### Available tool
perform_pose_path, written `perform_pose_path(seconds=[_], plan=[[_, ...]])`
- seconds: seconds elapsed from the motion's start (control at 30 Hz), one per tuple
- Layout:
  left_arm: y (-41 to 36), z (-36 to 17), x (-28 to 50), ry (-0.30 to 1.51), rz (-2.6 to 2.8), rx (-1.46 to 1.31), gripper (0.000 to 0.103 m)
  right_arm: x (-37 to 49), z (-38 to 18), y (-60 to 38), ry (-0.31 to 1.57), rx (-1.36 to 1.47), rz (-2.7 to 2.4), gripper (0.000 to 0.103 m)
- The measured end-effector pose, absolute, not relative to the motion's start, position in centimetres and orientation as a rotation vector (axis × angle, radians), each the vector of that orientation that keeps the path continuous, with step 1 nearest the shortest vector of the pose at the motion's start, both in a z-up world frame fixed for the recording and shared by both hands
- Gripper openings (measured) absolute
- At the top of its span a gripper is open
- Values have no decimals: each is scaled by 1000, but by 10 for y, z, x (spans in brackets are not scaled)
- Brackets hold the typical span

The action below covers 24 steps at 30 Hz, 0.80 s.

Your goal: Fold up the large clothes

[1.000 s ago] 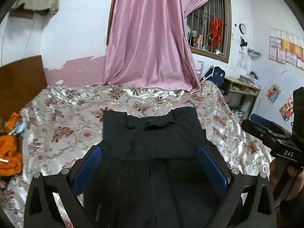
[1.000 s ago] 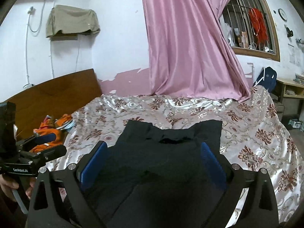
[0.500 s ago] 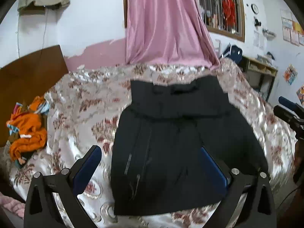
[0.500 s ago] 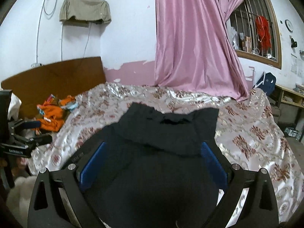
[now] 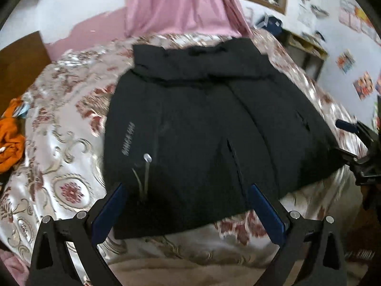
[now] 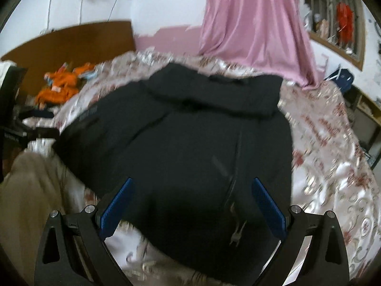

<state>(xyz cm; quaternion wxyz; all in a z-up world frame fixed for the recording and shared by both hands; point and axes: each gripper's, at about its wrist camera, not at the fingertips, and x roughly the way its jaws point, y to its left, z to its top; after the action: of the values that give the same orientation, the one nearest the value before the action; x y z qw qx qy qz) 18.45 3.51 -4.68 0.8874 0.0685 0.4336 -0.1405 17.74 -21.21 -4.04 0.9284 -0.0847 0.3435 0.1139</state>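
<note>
Lying flat on the floral satin bedspread, the large black padded jacket runs lengthwise away from both empty, wide-apart tools, left gripper and right gripper, hem nearest.

One black jacket, one bed, one pink curtain, two tools
</note>
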Motion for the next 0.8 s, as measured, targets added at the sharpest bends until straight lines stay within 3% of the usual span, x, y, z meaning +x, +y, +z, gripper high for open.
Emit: perform_pose_path(seconds=[0.4, 0.8], plan=[[9, -97, 201, 1166, -346, 373, 102, 158, -100, -172, 776, -532, 197, 96], [1, -108, 201, 1225, -358, 408, 102, 162, -136, -139, 697, -841, 30, 99]])
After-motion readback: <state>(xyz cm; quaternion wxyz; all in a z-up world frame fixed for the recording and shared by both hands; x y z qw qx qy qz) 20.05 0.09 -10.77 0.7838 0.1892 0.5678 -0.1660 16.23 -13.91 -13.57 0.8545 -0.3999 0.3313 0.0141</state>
